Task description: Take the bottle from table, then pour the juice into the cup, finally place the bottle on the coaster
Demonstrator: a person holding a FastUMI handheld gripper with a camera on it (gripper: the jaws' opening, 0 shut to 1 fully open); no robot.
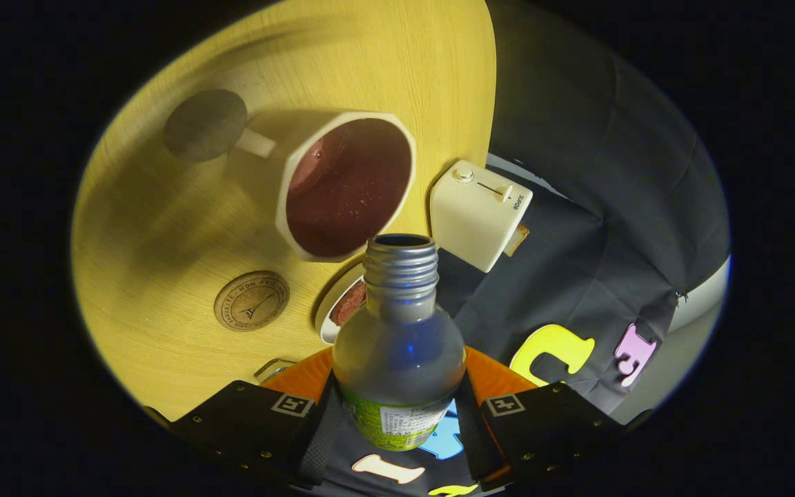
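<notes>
The bottle (399,345) sits clamped between the two fingers of the gripper (397,414), both black pads pressed against its sides just above the green label. It is clear, uncapped, and its threaded neck points forward toward the cup; it looks empty, though the tinted plastic makes that hard to tell for certain.

Starting at the left, a dark round coaster (205,125) lies flat on the yellow wooden table (163,228), touching the end of the cup's handle as seen from here. Nearer the fingers and well apart from it lies a second, brown disc (252,300) with an embossed emblem. To its right stands the cream cup (347,186), eight-sided at the rim and holding dark red juice, directly beyond the bottle's mouth. Just below the cup, partly hidden behind the bottle's shoulder, is a small white dish (339,309) with something reddish in it. Further right, at the table's edge, stands a cream toaster-like box (478,214) with a knob and slider on its face.
</notes>
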